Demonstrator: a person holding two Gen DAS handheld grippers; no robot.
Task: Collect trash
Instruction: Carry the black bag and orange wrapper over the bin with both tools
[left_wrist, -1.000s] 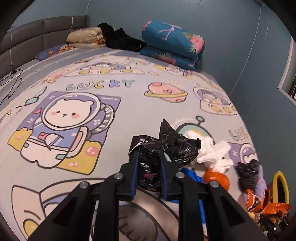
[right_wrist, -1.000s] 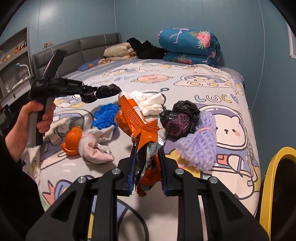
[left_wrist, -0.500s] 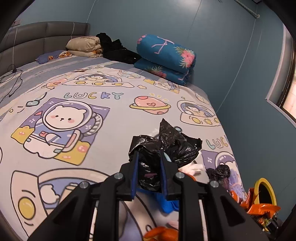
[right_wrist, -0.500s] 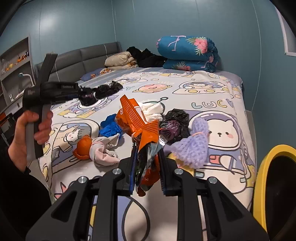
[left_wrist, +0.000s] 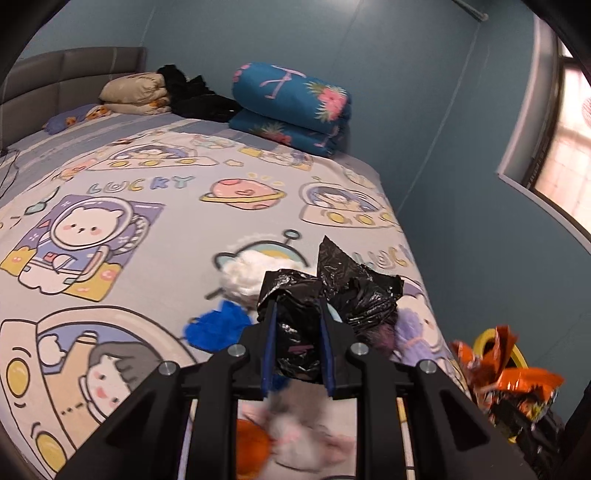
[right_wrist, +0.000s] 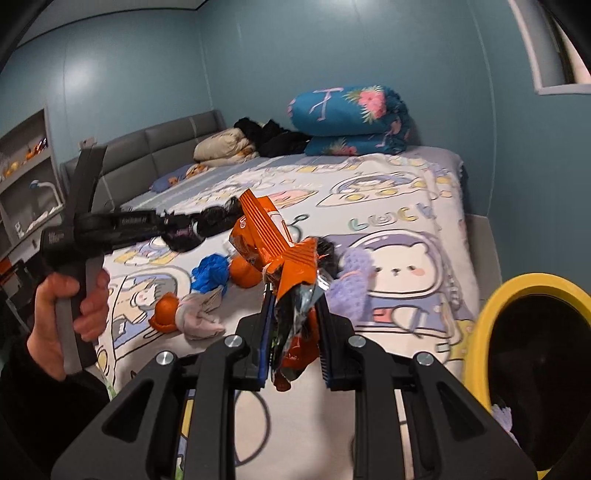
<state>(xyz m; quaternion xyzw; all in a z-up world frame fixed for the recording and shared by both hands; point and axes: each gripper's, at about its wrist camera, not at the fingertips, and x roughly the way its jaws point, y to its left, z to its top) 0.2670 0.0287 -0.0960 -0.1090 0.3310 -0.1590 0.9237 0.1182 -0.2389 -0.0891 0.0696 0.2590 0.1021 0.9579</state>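
The left gripper is closed on a crumpled black bag, held above the bed. The right gripper is clamped on an orange wrapper, just beside the yellow bin. More trash lies on the bed: a blue wad, white tissue, a purple net

A home bedroom: a bed with a cartoon-print sheet fills most of both frames, a grey padded headboard at upper left, pillows and a folded blue quilt near top centre, blue walls behind.
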